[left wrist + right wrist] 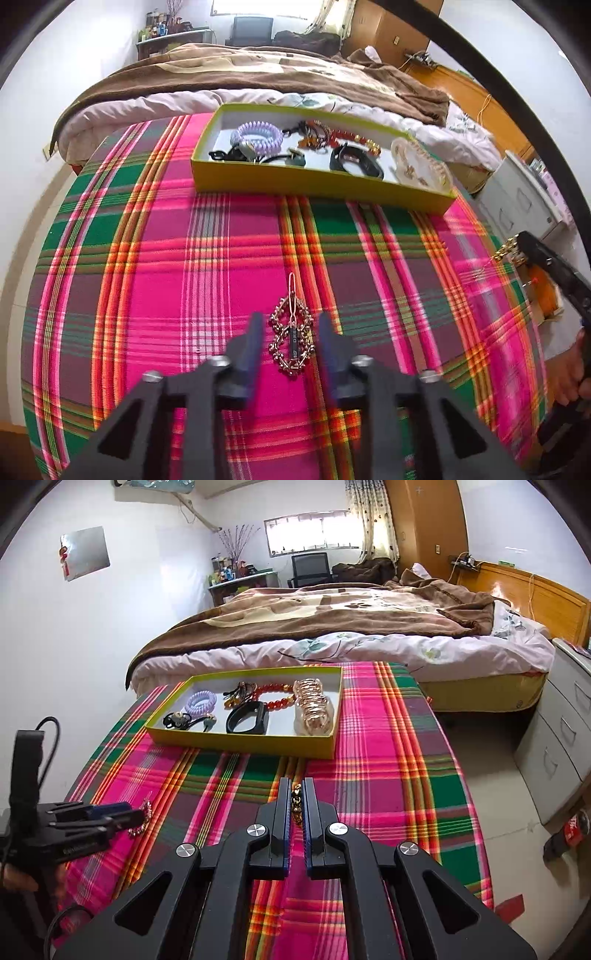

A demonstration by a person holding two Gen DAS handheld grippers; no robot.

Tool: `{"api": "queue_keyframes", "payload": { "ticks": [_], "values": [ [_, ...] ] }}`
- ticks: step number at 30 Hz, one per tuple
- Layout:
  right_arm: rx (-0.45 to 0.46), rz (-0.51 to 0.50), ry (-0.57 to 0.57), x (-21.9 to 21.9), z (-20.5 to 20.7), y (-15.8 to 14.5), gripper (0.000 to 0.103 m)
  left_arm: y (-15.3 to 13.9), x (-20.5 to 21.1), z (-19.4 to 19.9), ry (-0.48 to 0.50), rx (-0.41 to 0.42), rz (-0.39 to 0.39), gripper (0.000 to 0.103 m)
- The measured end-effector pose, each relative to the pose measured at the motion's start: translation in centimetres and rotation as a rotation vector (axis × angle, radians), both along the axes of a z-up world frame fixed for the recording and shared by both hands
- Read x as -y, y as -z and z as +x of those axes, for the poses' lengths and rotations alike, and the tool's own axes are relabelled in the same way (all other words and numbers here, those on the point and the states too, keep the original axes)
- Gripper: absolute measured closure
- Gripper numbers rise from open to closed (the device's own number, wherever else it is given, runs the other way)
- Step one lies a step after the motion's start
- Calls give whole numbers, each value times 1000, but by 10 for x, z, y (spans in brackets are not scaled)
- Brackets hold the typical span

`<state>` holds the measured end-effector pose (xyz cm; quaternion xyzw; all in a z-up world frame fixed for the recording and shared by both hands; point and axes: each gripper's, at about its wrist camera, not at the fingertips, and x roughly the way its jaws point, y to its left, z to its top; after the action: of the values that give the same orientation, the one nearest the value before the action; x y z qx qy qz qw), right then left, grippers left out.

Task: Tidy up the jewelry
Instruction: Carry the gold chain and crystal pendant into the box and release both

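Observation:
A beaded chain bracelet (290, 334) lies on the plaid cloth between the fingers of my left gripper (290, 325), which is open around it. In the right wrist view the left gripper (129, 818) shows at the left with the bracelet (142, 818) beside its tips. My right gripper (296, 794) is shut on a gold bead bracelet (296, 803), held above the cloth; it shows in the left wrist view (508, 251) at the right edge. A yellow-green tray (295, 184) (240, 744) at the far side holds several jewelry pieces.
In the tray lie a purple coil tie (201, 701), a black band (247, 720), red beads (275, 698) and a gold chain piece (314, 709). A bed (332, 627) stands behind the table. Grey drawers (561, 731) stand at the right.

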<state>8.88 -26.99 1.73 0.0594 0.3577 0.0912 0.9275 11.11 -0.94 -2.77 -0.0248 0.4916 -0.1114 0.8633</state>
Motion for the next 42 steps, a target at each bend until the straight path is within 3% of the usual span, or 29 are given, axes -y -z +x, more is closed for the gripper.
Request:
{"api": "queue_keyframes", "payload": {
  "ticks": [5, 9, 13, 26, 42],
  "values": [
    [1, 3, -8, -2, -1, 0, 98, 4, 9, 0, 0, 5, 46, 67],
    [0, 3, -12, -4, -1, 1, 98, 4, 13, 0, -2, 15, 100, 80],
    [-1, 5, -14, -3, 0, 1, 98, 1, 10, 1, -6, 20, 92, 86],
    [23, 15, -25, -7, 7, -11, 98, -28, -8, 8, -27, 77, 41, 85],
    [66, 40, -67, -31, 62, -44, 98, -72, -7, 76, 6, 136, -38, 85]
  ]
}}
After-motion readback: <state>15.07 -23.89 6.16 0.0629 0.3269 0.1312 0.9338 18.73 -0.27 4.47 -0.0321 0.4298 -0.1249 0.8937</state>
